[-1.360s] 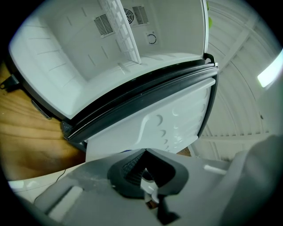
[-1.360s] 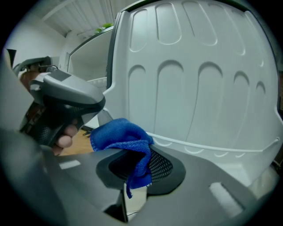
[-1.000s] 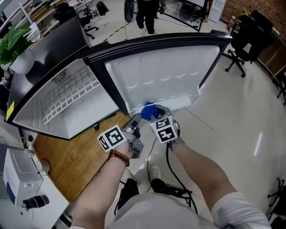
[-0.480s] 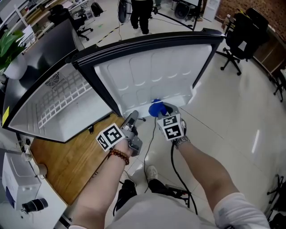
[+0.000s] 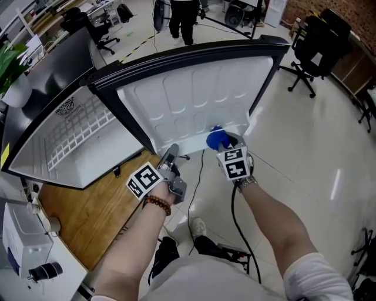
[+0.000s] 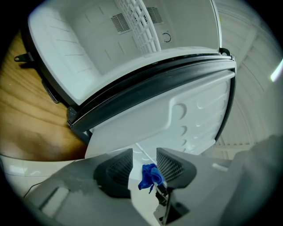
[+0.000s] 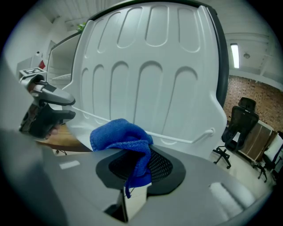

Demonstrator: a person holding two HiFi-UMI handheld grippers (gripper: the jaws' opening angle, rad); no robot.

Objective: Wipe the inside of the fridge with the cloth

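Observation:
The small fridge lies open, its white door lining facing me and the cavity with a wire shelf to the left. My right gripper is shut on a blue cloth, which rests against the lower part of the lining by the white rail. In the right gripper view the cloth bunches over the jaws. My left gripper hangs by the door's lower left corner; its jaws have just been opening and hold nothing. Through them, in the left gripper view, the blue cloth shows farther off.
The fridge stands on a wooden board. A black cable runs over the pale floor by my feet. Office chairs stand at the right, a person's legs behind the door, white equipment at the left.
The right gripper has carried the cloth to the right along the bottom of the door lining. The left gripper's jaws have spread apart while it stayed by the door's corner.

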